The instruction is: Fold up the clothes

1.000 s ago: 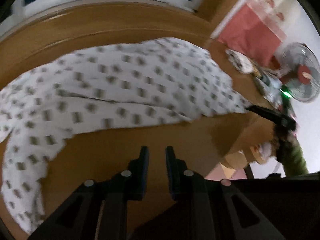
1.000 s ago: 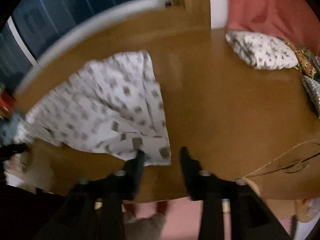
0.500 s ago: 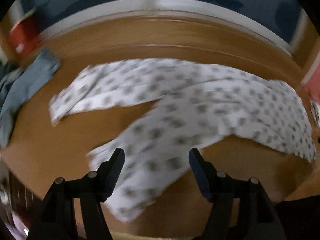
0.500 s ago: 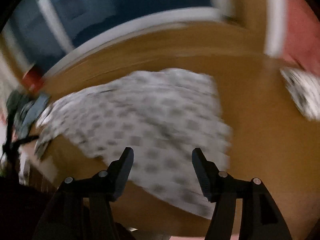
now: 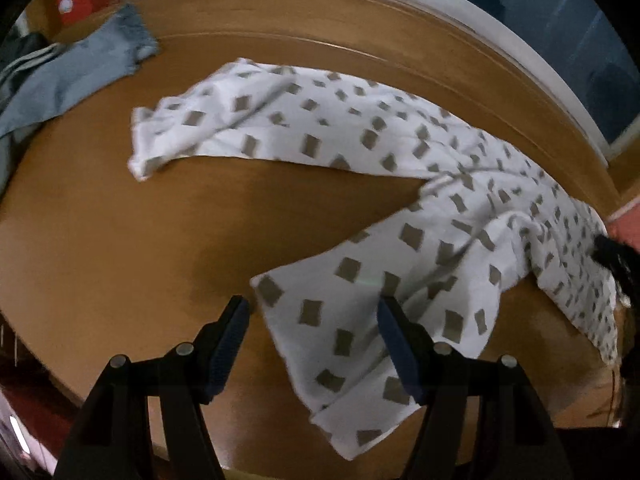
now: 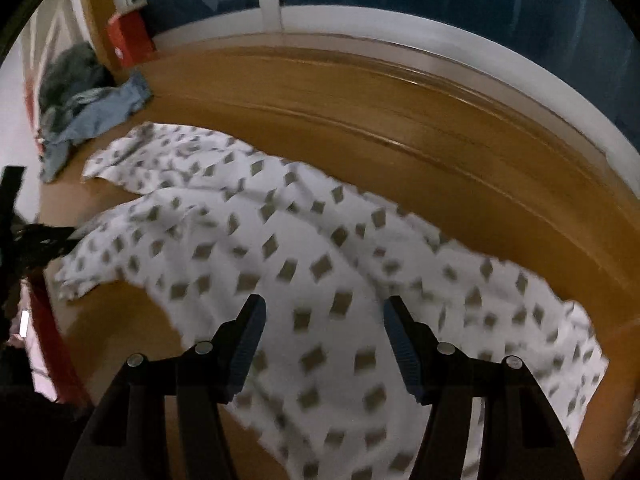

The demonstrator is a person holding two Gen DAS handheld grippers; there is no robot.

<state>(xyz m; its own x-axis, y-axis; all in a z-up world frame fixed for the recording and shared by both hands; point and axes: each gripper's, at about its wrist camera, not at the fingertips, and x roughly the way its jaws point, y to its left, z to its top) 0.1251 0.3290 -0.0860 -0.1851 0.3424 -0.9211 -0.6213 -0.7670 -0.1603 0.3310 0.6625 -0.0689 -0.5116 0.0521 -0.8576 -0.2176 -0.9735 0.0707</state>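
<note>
White cotton-looking trousers (image 5: pixel 400 216) printed with small grey-brown squares lie spread on the wooden table (image 5: pixel 120 220), their two legs splayed apart in a V and the fabric rumpled into soft ridges where they join. Both tools are spread wide and hold nothing: the left gripper (image 5: pixel 312 320) hangs over the nearer leg's hem, the right gripper (image 6: pixel 324 320) over the broad waist end (image 6: pixel 328 280). Crumpled blue clothing (image 5: pixel 68 80) sits at the table's far corner.

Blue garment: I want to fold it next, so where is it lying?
The blue garment lies crumpled at the table's far-left corner, beside the red box, apart from the patterned trousers.
</note>
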